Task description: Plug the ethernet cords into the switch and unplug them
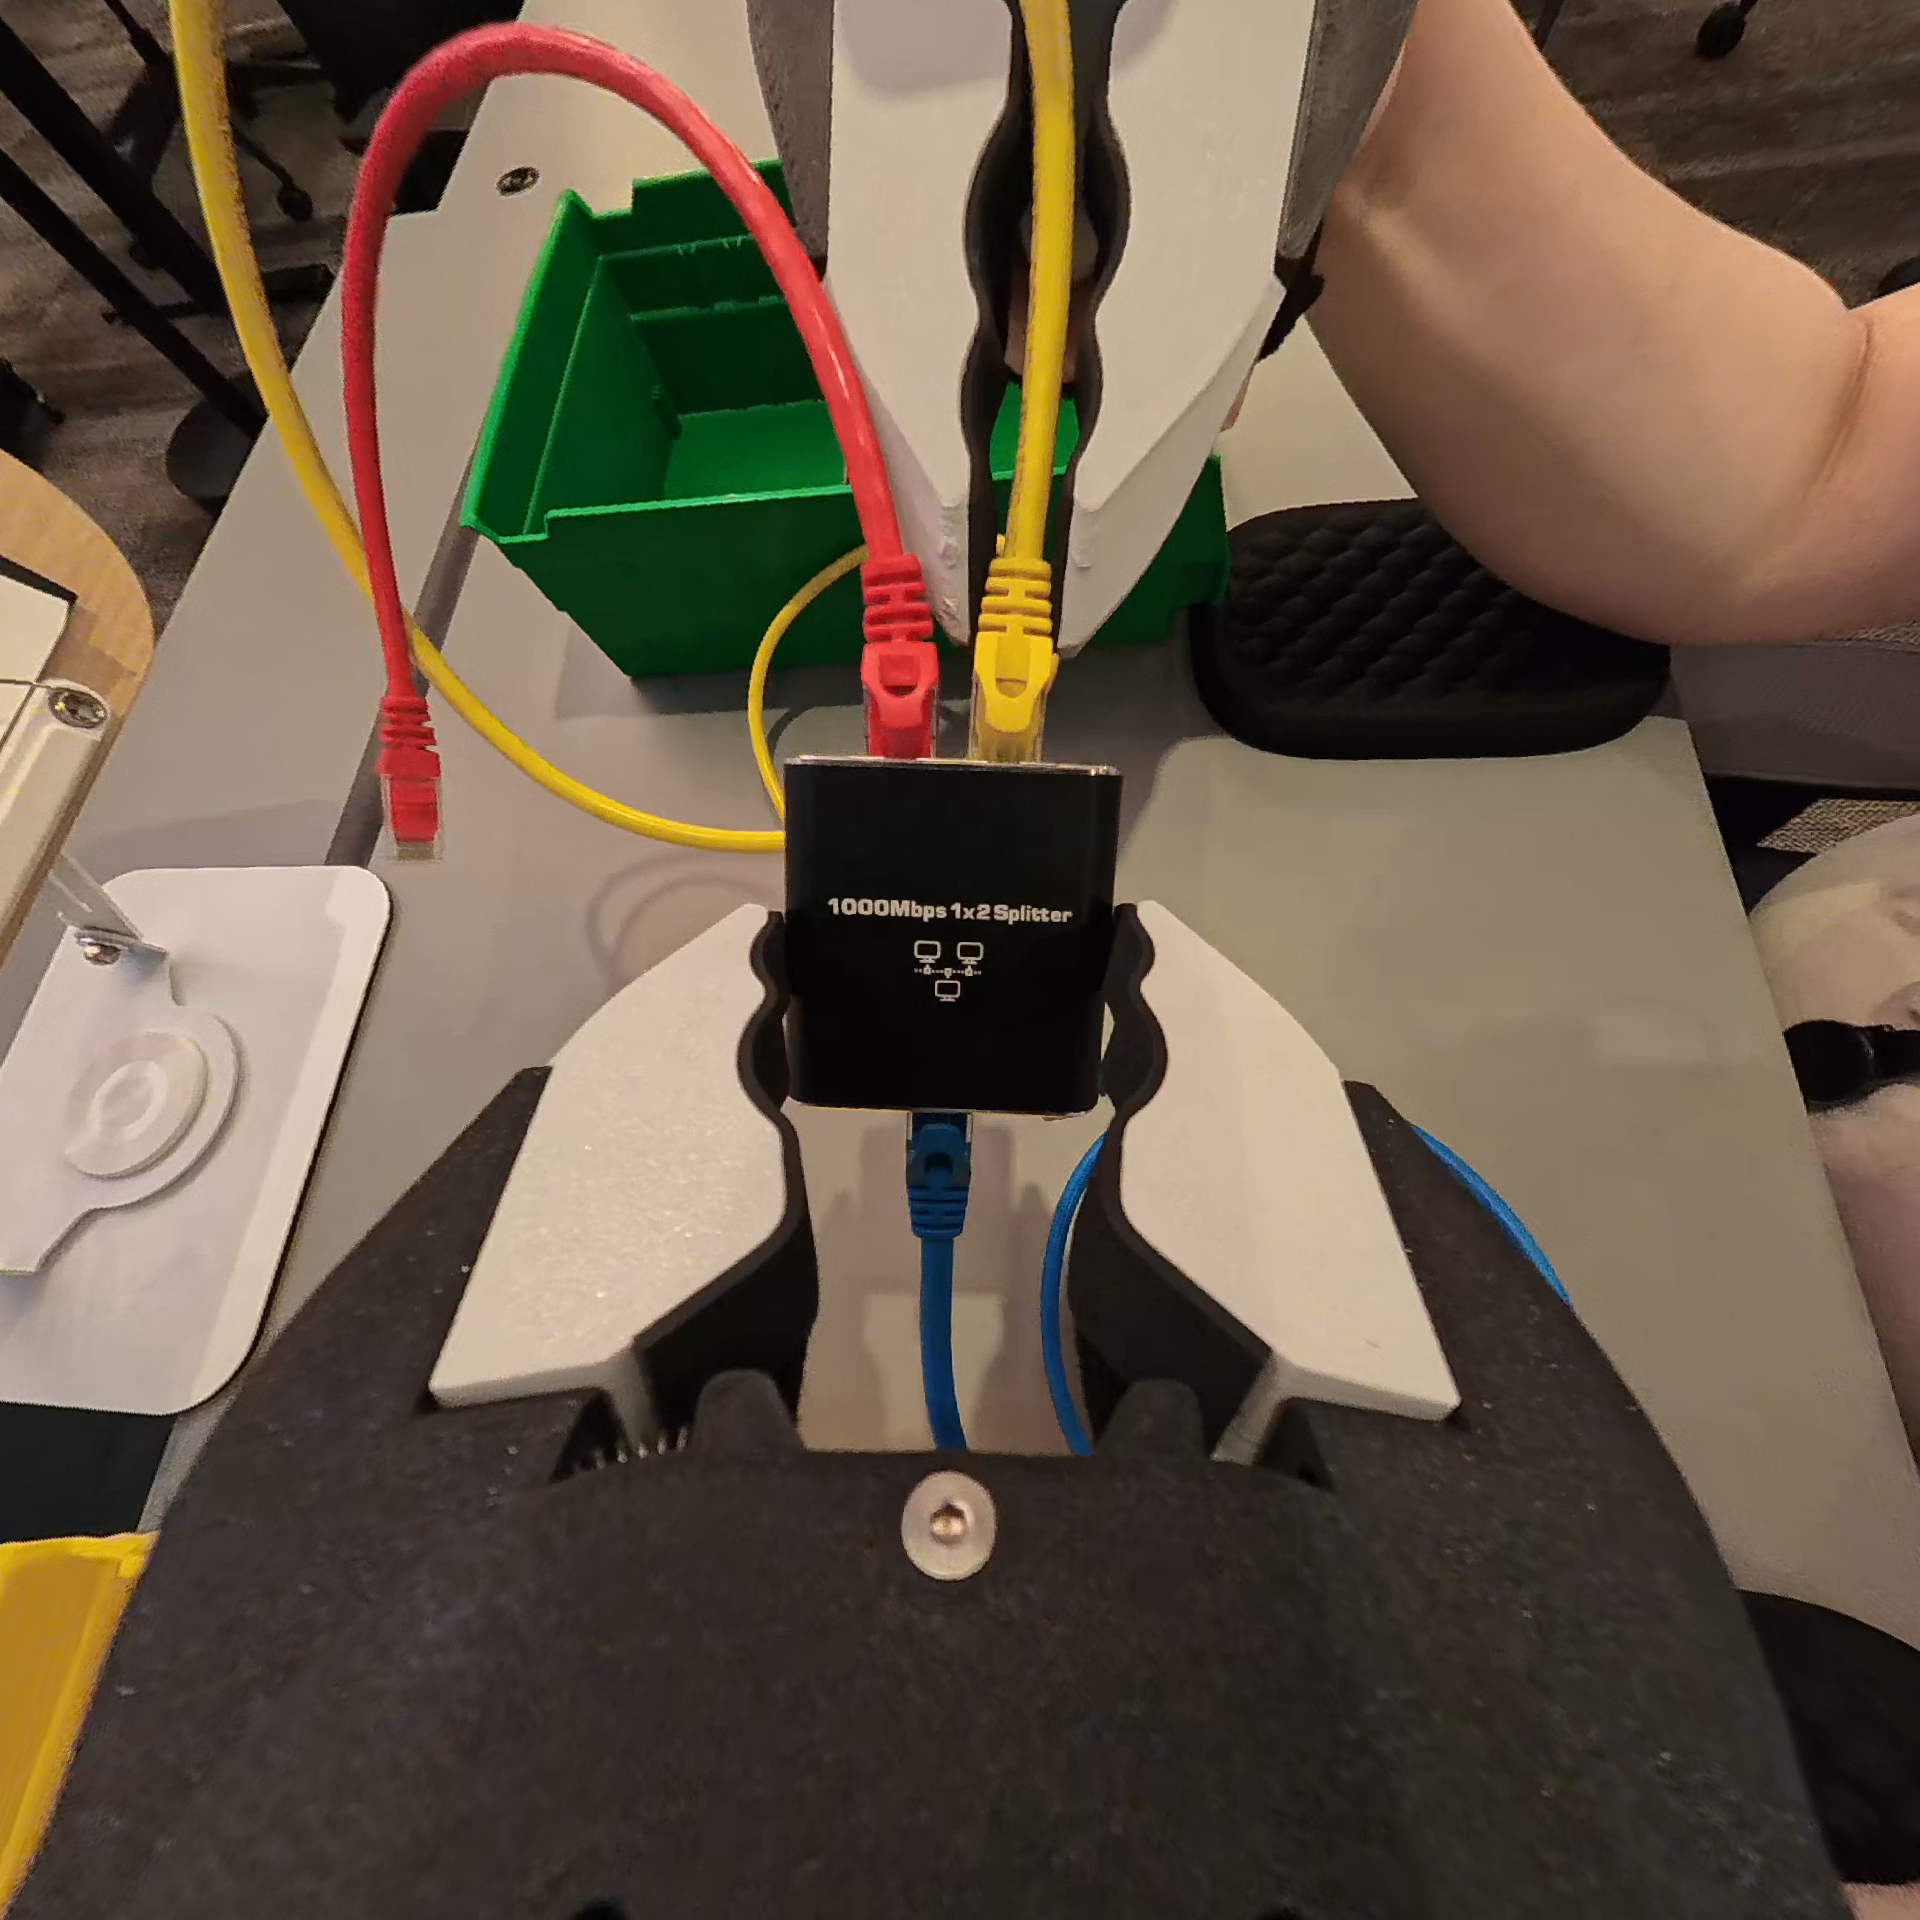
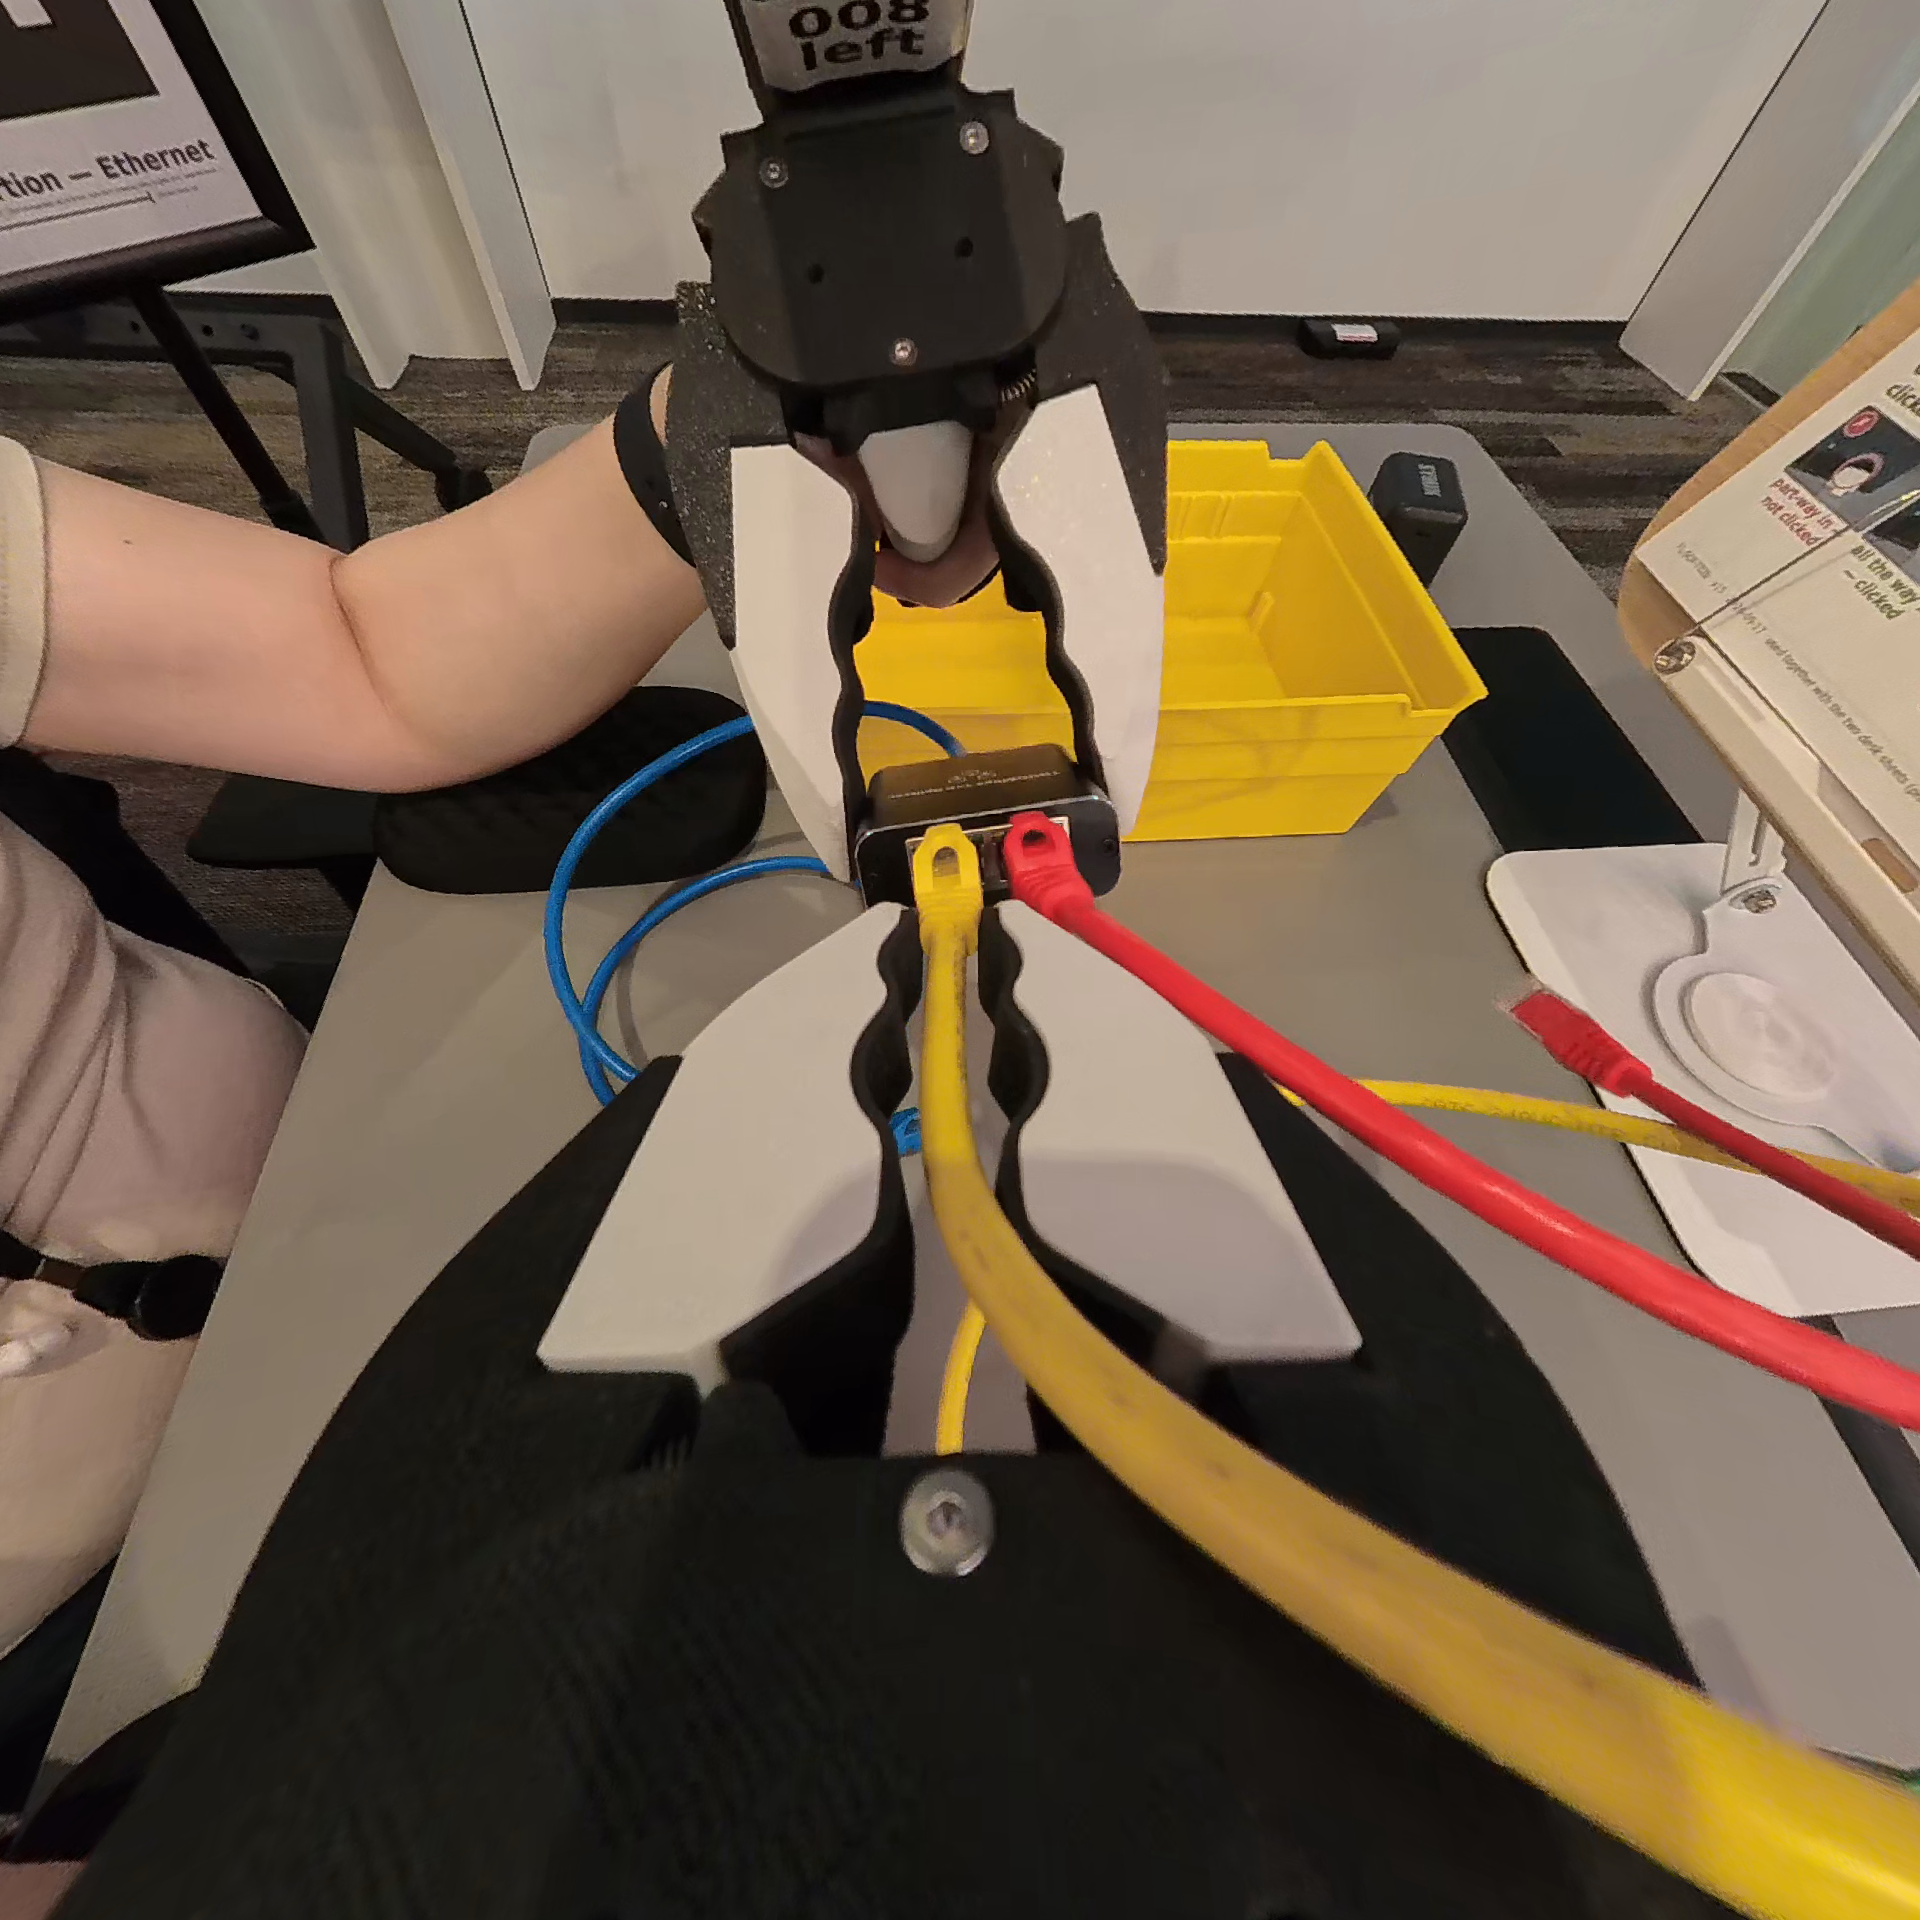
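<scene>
Two bins (image 1: 727,447) flanking switch (image 1: 948,935)

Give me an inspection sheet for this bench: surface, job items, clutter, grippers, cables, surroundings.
Surface: grey table.
Job's things: black switch; yellow plug and red plug in its far ports, blue plug in its near port.
Clutter: green bin, yellow bin, white stand base.
Grippers: left gripper, jaws clamped on the switch; right gripper, jaws closed on the yellow cable.
Cables: red cable's other plug lies loose.
Surroundings: carpet floor, white wall.
</scene>
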Available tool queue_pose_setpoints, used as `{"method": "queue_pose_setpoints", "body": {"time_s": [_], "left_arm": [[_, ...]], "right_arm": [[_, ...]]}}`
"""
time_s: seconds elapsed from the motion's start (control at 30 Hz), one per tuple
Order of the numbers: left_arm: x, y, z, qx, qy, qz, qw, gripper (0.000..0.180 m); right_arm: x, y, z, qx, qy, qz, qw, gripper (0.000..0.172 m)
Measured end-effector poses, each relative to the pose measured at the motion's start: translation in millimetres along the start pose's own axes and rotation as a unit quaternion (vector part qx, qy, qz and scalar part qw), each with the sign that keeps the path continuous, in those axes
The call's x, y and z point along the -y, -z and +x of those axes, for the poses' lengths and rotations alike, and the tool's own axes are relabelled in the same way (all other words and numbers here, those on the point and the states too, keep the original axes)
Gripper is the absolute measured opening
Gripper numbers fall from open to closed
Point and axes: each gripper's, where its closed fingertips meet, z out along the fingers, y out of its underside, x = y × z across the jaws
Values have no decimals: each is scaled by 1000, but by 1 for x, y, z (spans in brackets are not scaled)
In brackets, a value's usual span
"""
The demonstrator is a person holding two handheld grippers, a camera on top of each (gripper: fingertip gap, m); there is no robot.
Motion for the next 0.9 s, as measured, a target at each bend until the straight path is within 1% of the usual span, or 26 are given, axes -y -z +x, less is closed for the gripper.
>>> {"method": "queue_pose_setpoints", "body": {"time_s": [0.9], "left_arm": [[-3,-4,-2,-20,19,19,999,57]], "right_arm": [[-7,-11,2,7,-8,-8,1000,12]]}}
